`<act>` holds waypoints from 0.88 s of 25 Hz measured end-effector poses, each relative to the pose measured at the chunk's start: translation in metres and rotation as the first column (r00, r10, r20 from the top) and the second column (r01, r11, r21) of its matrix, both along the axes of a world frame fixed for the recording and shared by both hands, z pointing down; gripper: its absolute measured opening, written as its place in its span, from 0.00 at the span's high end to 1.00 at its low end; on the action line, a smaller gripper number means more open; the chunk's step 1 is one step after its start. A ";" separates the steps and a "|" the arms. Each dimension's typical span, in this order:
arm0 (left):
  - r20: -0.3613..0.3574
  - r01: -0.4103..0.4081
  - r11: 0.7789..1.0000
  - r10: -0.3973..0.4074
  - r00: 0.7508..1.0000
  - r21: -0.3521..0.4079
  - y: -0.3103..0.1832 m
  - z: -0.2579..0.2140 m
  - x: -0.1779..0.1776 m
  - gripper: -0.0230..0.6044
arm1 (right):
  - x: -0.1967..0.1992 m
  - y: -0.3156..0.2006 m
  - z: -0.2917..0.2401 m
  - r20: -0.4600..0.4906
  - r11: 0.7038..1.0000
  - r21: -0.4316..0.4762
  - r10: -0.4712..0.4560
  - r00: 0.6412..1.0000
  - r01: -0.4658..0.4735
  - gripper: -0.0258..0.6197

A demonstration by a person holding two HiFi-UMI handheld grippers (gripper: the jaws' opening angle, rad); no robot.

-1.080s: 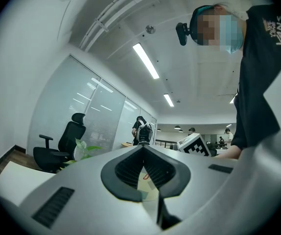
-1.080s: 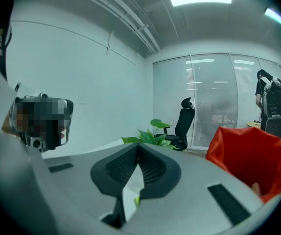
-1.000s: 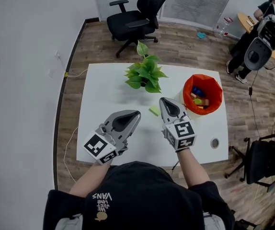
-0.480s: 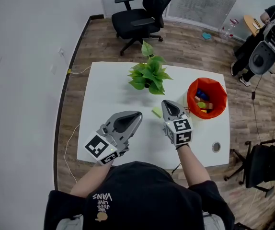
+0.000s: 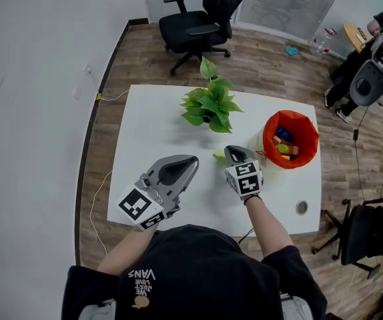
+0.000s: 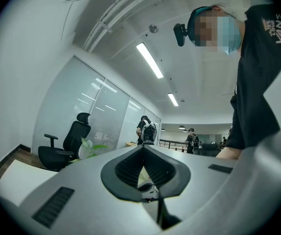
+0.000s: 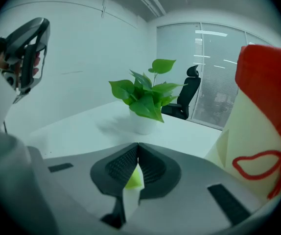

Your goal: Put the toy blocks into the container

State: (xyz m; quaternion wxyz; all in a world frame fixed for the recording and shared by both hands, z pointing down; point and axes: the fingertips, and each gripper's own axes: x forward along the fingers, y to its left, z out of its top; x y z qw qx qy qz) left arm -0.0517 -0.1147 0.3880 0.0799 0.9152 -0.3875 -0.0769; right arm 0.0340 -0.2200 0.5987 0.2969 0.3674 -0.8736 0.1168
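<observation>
Down went our right gripper (image 5: 235, 151), jaws closed on nothing, beside one green block (image 5: 218, 156) on the table (image 5: 151, 132); our left gripper (image 5: 189, 159) was closed, one red container (image 5: 291, 165) nearby.

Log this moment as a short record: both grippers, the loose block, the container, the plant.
left gripper: jaws together, nothing between them, over the near left part of the white table
right gripper: jaws together, nothing gripped, tip lowered beside the green block
green block: lies on the table outside the container, just left of the right gripper's tip; contact cannot be told
container: red, open-topped, at the table's right side
blocks inside: several, mixed colours
plant: potted, far middle of the table
</observation>
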 end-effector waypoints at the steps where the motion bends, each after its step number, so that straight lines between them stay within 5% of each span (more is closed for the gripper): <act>1: 0.001 0.003 1.000 -0.003 1.000 -0.001 0.000 0.000 0.000 0.95 | 0.001 0.000 0.006 -0.011 1.000 -0.010 -0.003 1.000 0.003 0.93; 22: 0.010 0.026 1.000 -0.026 1.000 -0.016 0.003 0.003 -0.004 0.95 | -0.006 0.017 0.055 -0.113 0.983 -0.138 -0.140 0.984 0.125 0.91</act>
